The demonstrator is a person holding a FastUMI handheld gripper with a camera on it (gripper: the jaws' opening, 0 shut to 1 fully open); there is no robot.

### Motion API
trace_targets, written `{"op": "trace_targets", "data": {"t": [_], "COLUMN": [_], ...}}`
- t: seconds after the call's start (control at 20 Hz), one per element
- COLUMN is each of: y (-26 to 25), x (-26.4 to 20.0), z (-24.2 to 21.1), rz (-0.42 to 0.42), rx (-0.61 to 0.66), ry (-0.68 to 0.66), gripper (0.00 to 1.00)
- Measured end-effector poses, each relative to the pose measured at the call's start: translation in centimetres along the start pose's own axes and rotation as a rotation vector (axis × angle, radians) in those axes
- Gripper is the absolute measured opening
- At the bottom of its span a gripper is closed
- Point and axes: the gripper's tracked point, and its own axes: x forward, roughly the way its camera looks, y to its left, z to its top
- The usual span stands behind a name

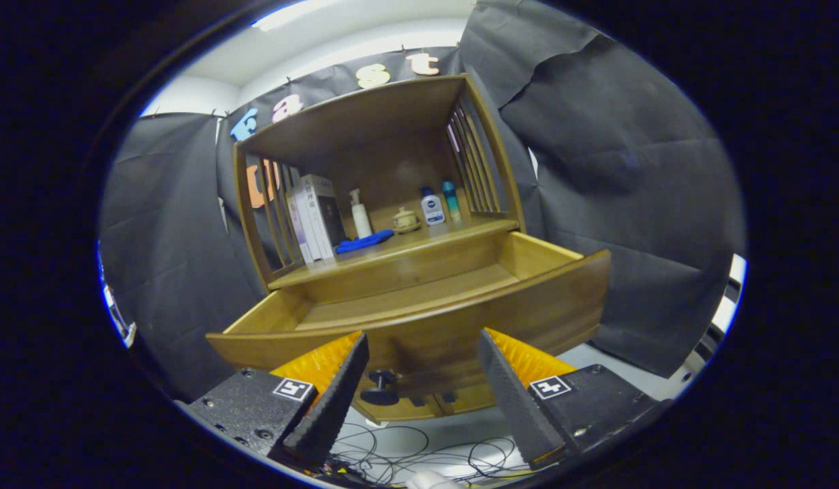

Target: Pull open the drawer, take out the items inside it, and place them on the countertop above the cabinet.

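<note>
We found the drawer [419, 299] of the wooden cabinet [365, 122] pulled well out, and the part of its floor we could see held nothing; the near strip behind its front panel was hidden from us. A dark round knob [380, 386] projected from the drawer front, low between the fingers and nearer the left one. The gripper [422, 390] stood just ahead of that front panel with its jaws spread wide and nothing held between them, neither finger touching the knob. On the countertop [419, 241] above the drawer, inside the open shelf bay, we noted a row of upright books [316, 216] at the left against the slatted side, a white pump bottle [360, 214] just beside them, and a blue cloth [365, 240] lying in front of that bottle near the shelf's front edge. Further right stood a small lidded jar [405, 219], then a white bottle with a blue cap [432, 207], and a teal bottle [450, 198] just behind it, near the right-hand slats. Loose cables [419, 455] lay on the floor beneath the drawer.
</note>
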Motion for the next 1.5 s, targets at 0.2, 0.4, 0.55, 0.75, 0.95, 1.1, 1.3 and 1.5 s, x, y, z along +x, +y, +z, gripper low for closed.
{"op": "trace_targets", "data": {"t": [0.2, 0.4, 0.55, 0.75, 0.95, 1.1, 1.3, 1.5], "y": [0.2, 0.9, 2.4, 4.0, 5.8, 6.5, 6.4, 5.2], "x": [1.7, 4.6, 6.6, 10.1, 13.6, 16.1, 18.0, 18.6], "z": [4.0, 8.2, 10.3, 12.2, 11.6, 9.3, 5.0, 0.5], "rz": [-0.006, -0.020, -0.003, -0.005, 0.006, 0.021, 0.002, -0.054], "rx": [0.004, -0.001, -0.039, -0.096, -0.129, -0.138, -0.185, -0.202], "ry": [0.003, 0.020, 0.061, 0.129, 0.257, 0.413, 0.600, 0.778], "gripper": [1.00, 1.00, 1.00, 1.00, 1.00, 1.00, 1.00, 1.00]}}
